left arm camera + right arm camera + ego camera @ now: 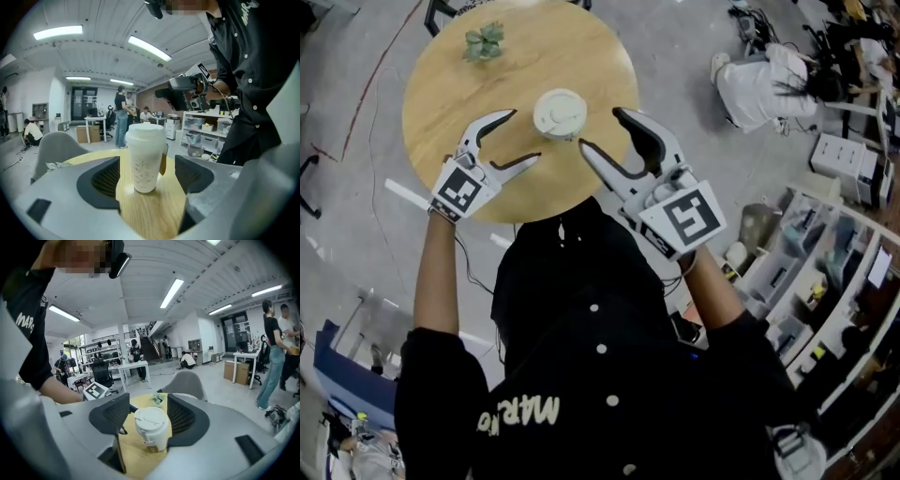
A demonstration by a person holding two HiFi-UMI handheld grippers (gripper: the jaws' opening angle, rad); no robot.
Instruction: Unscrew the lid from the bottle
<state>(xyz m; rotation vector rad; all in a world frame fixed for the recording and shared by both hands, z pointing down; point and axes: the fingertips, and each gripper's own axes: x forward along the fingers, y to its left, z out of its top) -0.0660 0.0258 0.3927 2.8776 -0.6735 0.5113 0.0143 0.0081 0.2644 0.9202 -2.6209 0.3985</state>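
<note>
A white bottle (pixel 560 112) shaped like a cup, with a white lid (pixel 150 419), stands upright on the round wooden table (pixel 459 89). In the head view my left gripper (pixel 523 137) is just left of the bottle and open, with nothing in it. My right gripper (pixel 601 129) is just right of the bottle, also open and empty. In the left gripper view the bottle (pixel 145 157) stands ahead in the gap between the dark pads (pixel 105 180), clear of them. In the right gripper view the bottle (pixel 153 430) sits between the jaws, close to the right pad (pixel 180 418).
A small potted plant (pixel 484 42) sits at the table's far side. A grey chair (pixel 56 145) stands beside the table. A person crouches on the floor (pixel 764 84) at the right. Shelves with bins (pixel 806 272) line the right side. People stand at desks farther off.
</note>
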